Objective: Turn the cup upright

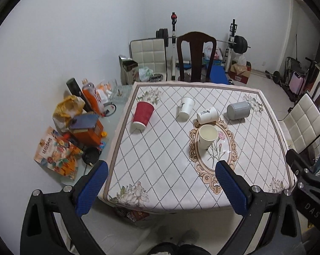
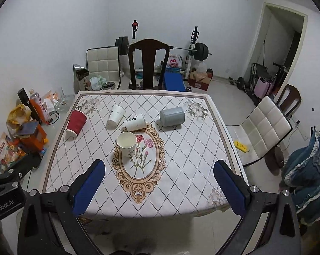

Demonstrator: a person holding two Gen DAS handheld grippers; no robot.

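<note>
Five cups are sitting on the patterned desk [image 1: 160, 170], both grippers hanging back with jaws spread wide and holding nothing.

One cream cup [image 2: 127, 143] is standing upright on the oval floral print; the red cup [image 1: 143, 113], two white cups [image 1: 185, 108] [image 1: 207, 114] and the grey cup [image 2: 172, 116] are lying on their sides behind it. The left gripper [image 1: 160, 182] and right gripper [image 2: 157, 180] are hovering off the near edge, apart from every cup, their bodies cut off by the frame.
</note>
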